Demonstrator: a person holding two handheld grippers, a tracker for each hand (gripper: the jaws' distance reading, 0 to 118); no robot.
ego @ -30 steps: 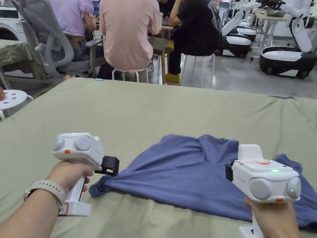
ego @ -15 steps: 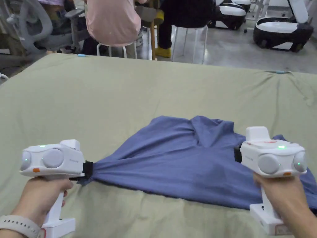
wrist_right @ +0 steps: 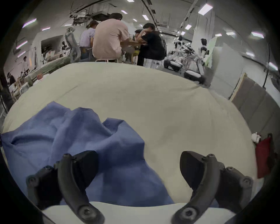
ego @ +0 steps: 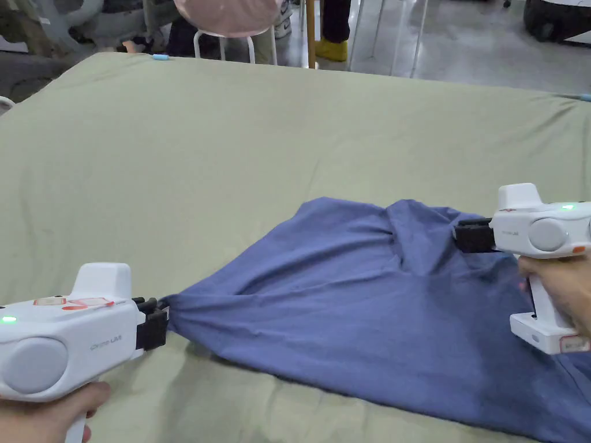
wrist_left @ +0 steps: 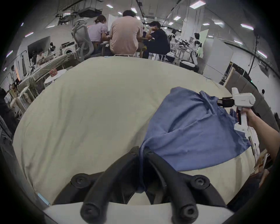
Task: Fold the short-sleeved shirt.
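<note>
Evenly and softly lit from rectangular ceiling lights (wrist_left: 198, 3) glowing at the top of both gripper views, with faint shadows only, strong fisheye bending and black corners there, light motion blur at the upper edge of the head view and far background soft, slightly noisy.

A wide counter (ego: 242, 150) carries everything — its top is wrapped in a pale olive-green sheet (ego: 346, 132) with shallow creases toward the corners. A blue shirt (ego: 346, 311) lies directly on the sheet, crumpled and only partly spread, on the near side of the counter. Beyond the shirt, the sheet runs bare to the far edge — there a small light-blue clip (ego: 160, 57) sits.
</note>
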